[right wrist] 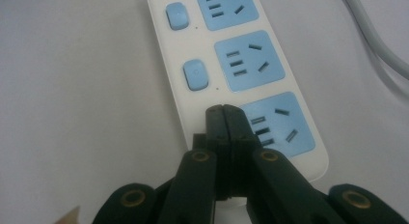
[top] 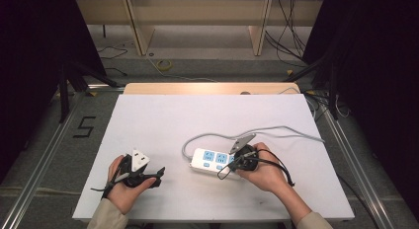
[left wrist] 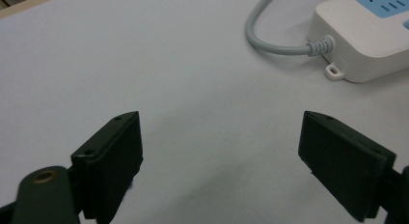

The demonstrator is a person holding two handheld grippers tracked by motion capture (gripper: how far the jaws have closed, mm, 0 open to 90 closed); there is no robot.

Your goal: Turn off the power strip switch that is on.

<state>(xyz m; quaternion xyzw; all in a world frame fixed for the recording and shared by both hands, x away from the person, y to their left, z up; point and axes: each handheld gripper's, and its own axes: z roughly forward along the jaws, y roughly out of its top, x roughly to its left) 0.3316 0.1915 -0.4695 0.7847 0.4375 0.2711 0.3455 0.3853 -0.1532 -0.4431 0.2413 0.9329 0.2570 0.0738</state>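
A white power strip (top: 210, 160) with blue sockets and blue switches lies on the white tabletop (top: 173, 115), right of centre. My right gripper (top: 230, 166) is shut, and its joined tips (right wrist: 224, 113) rest on the strip (right wrist: 193, 43) beside the nearest socket (right wrist: 279, 125), in line with the switches (right wrist: 195, 75). Whatever lies under the tips is hidden. My left gripper (top: 159, 176) rests low at the front left, open, with nothing between its pads (left wrist: 222, 137). The strip's end (left wrist: 366, 40) lies ahead of it.
The strip's grey cable (top: 276, 133) loops behind it and runs off the table's right side. A wooden edge (top: 207, 87) borders the far side of the table. Loose cables (top: 163, 65) lie on the floor beyond, with dark curtains at both sides.
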